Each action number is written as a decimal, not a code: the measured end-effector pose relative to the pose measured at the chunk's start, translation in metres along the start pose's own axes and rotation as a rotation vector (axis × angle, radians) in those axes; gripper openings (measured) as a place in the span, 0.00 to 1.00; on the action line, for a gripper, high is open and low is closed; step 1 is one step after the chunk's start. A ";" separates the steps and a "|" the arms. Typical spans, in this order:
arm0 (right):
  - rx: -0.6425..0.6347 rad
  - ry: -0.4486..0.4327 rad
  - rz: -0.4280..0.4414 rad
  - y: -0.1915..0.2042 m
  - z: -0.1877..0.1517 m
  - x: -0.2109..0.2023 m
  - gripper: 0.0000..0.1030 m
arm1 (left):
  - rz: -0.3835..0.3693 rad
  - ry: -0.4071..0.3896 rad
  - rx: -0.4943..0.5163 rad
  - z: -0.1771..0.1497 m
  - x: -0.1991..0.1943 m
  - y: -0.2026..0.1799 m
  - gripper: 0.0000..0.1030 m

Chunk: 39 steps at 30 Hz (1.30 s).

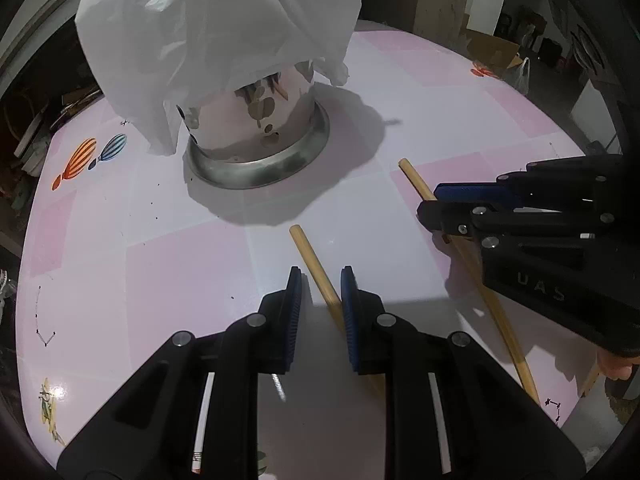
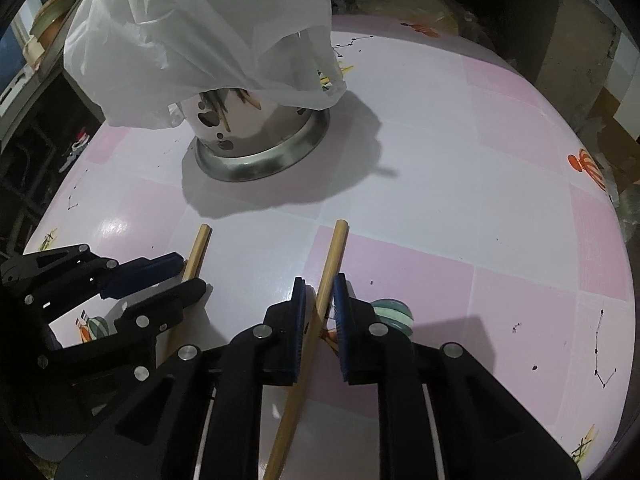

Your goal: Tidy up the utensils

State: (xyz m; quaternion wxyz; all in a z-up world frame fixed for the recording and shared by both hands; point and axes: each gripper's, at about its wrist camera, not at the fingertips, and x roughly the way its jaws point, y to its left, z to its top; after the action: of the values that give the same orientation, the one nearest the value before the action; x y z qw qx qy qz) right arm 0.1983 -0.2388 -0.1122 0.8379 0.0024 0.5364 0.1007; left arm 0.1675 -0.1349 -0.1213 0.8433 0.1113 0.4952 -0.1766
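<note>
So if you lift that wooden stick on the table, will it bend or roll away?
The stick between the left tool's pads looks thin, straight and wooden, so it probably stays stiff and feels light. It looks round and smooth, so it may roll on the shiny tablecloth or slip if pinched loosely.

A pink-and-white checked tablecloth (image 1: pixel 192 256) printed with 2 striped hot-air balloons (image 1: pixel 90 158) near its left edge covers the table, while a cardboard box (image 1: pixel 494 50) and a small plastic bag (image 1: pixel 522 74) sit beyond its far right edge.
</note>
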 end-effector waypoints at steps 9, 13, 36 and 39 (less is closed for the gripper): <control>0.026 -0.018 -0.004 -0.001 -0.007 -0.008 0.06 | 0.014 -0.006 -0.026 0.004 0.003 0.000 0.06; 0.037 -0.060 0.008 -0.003 -0.006 -0.025 0.06 | -0.008 -0.017 -0.042 0.006 -0.001 0.002 0.05; 0.025 -0.304 -0.020 -0.011 0.010 -0.117 0.06 | -0.156 -0.358 -0.094 0.044 -0.123 0.008 0.05; 0.018 -0.315 -0.024 -0.010 0.010 -0.120 0.06 | -0.170 -0.377 -0.098 0.046 -0.129 0.009 0.05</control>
State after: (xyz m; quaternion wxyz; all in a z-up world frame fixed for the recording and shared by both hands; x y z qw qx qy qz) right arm 0.1600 -0.2678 -0.0011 0.9128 0.0192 0.3993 0.0842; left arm 0.1500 -0.1192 0.0135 0.9074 -0.0070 0.3444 -0.2407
